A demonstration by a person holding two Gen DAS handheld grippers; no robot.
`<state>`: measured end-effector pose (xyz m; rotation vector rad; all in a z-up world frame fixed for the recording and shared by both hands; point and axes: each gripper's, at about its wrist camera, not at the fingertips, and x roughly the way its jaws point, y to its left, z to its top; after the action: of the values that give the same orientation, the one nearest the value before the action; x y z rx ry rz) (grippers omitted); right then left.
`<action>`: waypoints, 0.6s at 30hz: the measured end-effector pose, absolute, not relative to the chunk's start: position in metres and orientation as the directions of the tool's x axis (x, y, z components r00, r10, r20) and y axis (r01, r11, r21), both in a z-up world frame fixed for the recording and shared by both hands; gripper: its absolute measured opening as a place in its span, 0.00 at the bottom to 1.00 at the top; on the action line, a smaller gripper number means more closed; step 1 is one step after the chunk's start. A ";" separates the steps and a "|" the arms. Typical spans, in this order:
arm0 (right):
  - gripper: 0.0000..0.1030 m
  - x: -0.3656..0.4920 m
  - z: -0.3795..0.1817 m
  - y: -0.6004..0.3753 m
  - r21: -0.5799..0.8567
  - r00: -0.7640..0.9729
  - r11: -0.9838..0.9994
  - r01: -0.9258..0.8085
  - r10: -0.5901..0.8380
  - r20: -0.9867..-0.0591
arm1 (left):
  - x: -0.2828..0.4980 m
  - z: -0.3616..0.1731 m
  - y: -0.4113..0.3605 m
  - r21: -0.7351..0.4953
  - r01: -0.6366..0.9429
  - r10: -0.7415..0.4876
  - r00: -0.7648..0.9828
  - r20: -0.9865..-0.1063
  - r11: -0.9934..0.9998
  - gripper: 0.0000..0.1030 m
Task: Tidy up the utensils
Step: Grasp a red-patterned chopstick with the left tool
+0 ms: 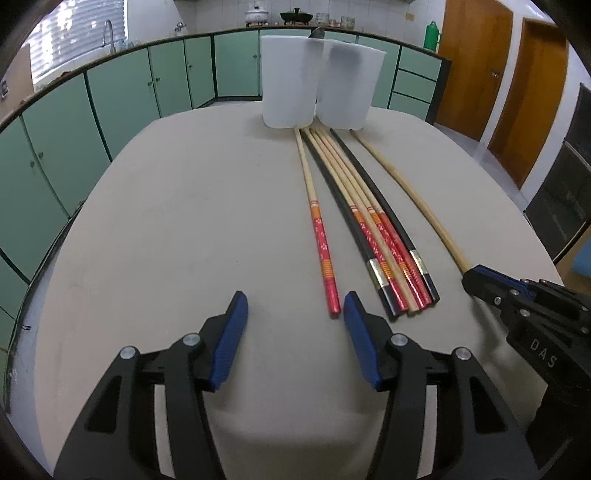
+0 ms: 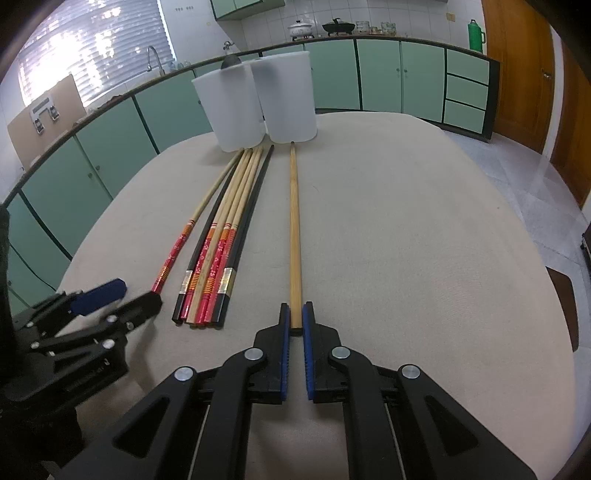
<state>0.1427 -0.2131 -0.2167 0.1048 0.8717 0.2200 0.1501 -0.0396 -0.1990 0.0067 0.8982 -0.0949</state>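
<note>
Several chopsticks lie lengthwise on the beige table (image 1: 166, 229). A single red-handled chopstick (image 1: 320, 236) lies left of a bundle of black and red-handled ones (image 1: 384, 251). A plain wooden chopstick (image 2: 294, 229) lies apart on the right. My right gripper (image 2: 294, 315) is shut on its near end; it also shows in the left wrist view (image 1: 476, 277). My left gripper (image 1: 295, 306) is open and empty, just short of the single red chopstick's end. Two white cups (image 1: 288, 81) (image 1: 347, 88) stand at the chopsticks' far tips; a dark spoon tip (image 1: 316, 34) sticks out behind them.
Green cabinets (image 1: 122, 96) run along the back, with a sink tap, pots and a green flask (image 1: 431, 35) on the counter. Wooden doors (image 1: 476, 62) stand at the right. The table's left half (image 1: 155, 258) holds nothing.
</note>
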 end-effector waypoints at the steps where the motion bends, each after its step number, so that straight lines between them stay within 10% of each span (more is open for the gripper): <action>1: 0.07 0.144 -0.217 -0.212 0.178 0.622 0.973 -0.149 0.232 -0.747 | 0.150 -0.199 -0.040 -0.028 0.085 -0.075 0.620 -0.781 0.996 0.51; 4: 0.08 0.145 -0.217 -0.210 0.163 0.623 0.975 -0.151 0.222 -0.750 | 0.149 -0.198 -0.040 -0.020 0.081 -0.066 0.621 -0.781 0.997 0.46; 10: 0.07 0.144 -0.216 -0.211 0.161 0.627 0.975 -0.152 0.221 -0.747 | 0.146 -0.197 -0.039 -0.040 0.095 -0.091 0.625 -0.775 0.995 0.05; 18: 0.07 0.134 -0.203 -0.217 0.182 0.659 0.969 -0.170 0.249 -0.710 | 0.139 -0.186 -0.035 -0.052 0.098 -0.104 0.646 -0.757 0.994 0.05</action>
<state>0.1339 -0.2166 -0.2025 0.1028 0.8186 0.2373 0.1392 -0.0349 -0.1857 -0.0069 0.8615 -0.1146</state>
